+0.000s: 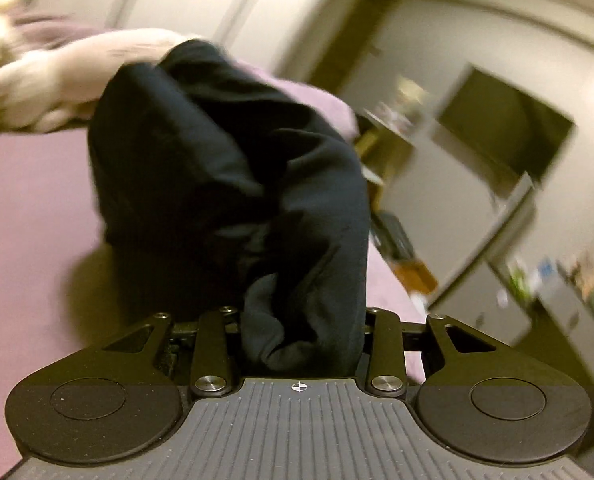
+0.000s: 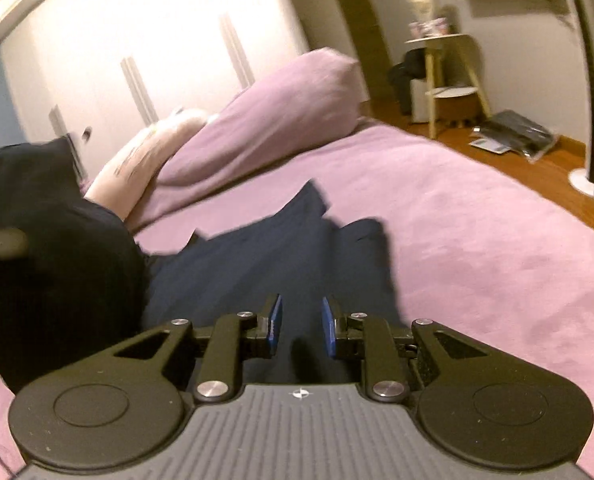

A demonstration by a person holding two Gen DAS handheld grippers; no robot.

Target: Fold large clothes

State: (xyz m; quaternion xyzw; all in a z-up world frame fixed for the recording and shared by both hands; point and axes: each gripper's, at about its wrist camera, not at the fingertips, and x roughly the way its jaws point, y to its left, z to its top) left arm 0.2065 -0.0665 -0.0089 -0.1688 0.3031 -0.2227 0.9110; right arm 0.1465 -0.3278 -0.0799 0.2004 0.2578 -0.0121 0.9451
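A large dark navy garment (image 1: pixel 225 152) rises in a bunched column from my left gripper (image 1: pixel 301 332), which is shut on it; the cloth hides both fingertips. In the right wrist view the same garment (image 2: pixel 265 256) lies partly spread on the mauve bed cover (image 2: pixel 457 240), and its lifted part (image 2: pixel 49 240) hangs as a dark mass at the left. My right gripper (image 2: pixel 301 320) hovers just above the spread cloth. It is open: a clear gap shows between its blue pads (image 2: pixel 275 320), with nothing in it.
A mauve pillow (image 2: pixel 281 112) and a cream cushion (image 2: pixel 145 156) lie at the head of the bed. Beyond the bed's right edge are a wooden floor, a small round side table (image 2: pixel 445 64), dark items on the floor (image 2: pixel 513 136) and a white lamp base (image 2: pixel 583 184).
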